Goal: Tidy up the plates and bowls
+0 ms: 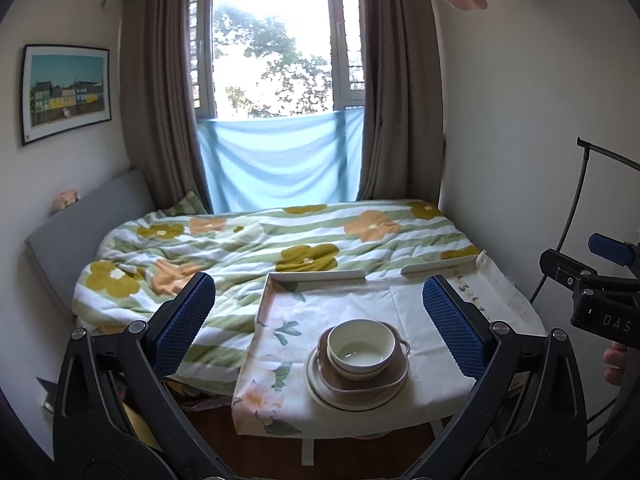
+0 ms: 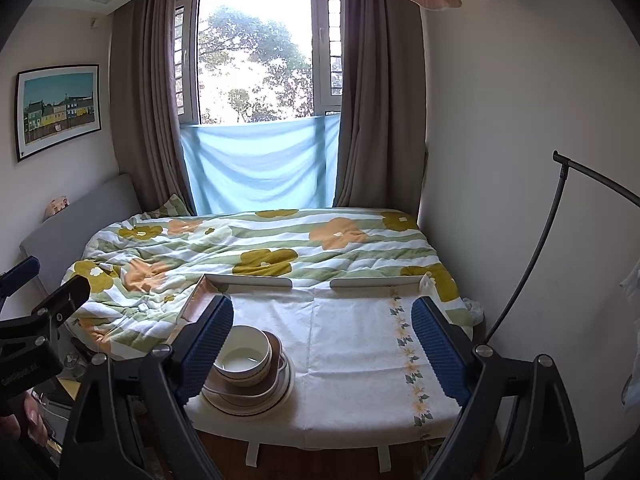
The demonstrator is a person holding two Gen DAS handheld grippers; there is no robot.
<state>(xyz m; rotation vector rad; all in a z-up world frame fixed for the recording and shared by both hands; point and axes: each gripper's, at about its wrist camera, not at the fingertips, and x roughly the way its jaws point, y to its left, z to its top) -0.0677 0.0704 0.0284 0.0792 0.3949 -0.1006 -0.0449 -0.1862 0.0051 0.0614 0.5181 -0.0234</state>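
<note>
Both grippers hang spread and empty over the near edge of the desk; the left gripper [image 1: 319, 328], seen from its own camera, frames the crockery stack squarely between its blue-padded fingers [image 1: 185, 322], while the right gripper [image 2: 322, 354] has the same stack off to its left, partly hidden behind its left finger [image 2: 206, 350], with only bare cloth between its pads; the left hand is therefore the better lined up, and I judge it the nearer of the two; the stack sits near the front edge of the low desk [image 2: 352, 344] draped in a white floral cloth, and none of the pads touch it; from the bottom up it is a round cream plate with a dark rim line [image 1: 320, 394], then a brownish-pink squarish dish with small side handles [image 1: 372, 382], then a cream bowl with a dark band under its rim [image 1: 361, 347], upright and seemingly empty; nothing in the stack has a long axis to match, apart from the dish handles, so a straight reach forward and down should serve; the stacking looks already done; beyond the desk lies a bed under a quilt of green stripes and yellow and orange flowers [image 1: 256, 248], then a window with brown curtains [image 1: 276, 48].
</note>
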